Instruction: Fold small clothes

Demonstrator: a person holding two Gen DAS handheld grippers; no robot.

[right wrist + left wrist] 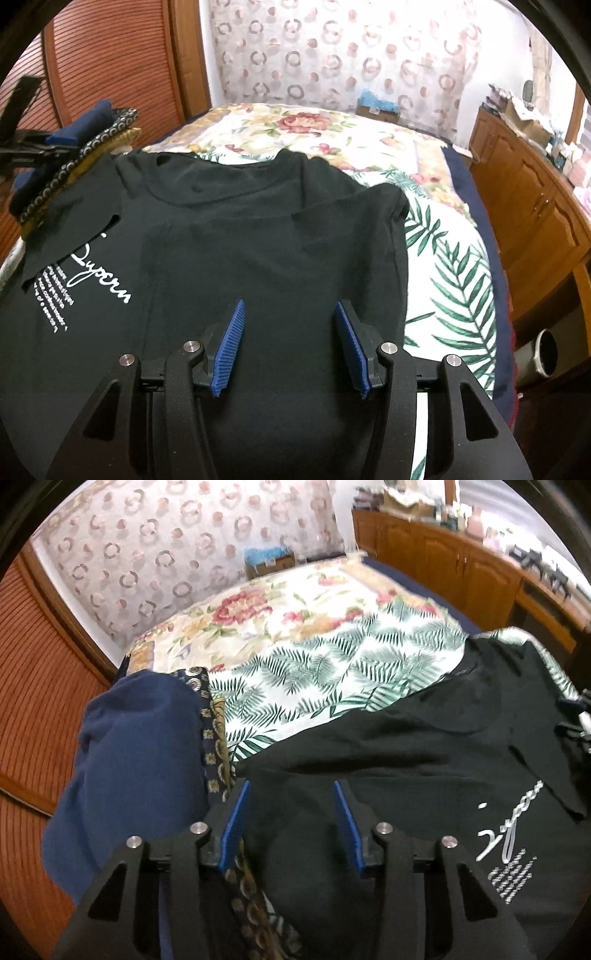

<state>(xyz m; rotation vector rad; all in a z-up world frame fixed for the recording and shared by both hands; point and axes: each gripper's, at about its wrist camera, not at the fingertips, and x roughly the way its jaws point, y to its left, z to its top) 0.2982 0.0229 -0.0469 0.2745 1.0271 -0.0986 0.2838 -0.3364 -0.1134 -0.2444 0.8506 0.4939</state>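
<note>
Bedspread (pixel 436 236) carries a black T-shirt (pixel 258 229), one side folded inward; both grippers' jaws gape empty; folding remains.

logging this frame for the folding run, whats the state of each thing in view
black t-shirt: spread on the bed, one side folded over, white print showing
navy garment: bunched beside the shirt, not spread
patterned cloth: crumpled between navy garment and shirt
leaf-print sheet: laid flat under the shirt
left gripper: fingers apart, empty, over the shirt's edge
right gripper: fingers apart, empty, over the shirt
</note>
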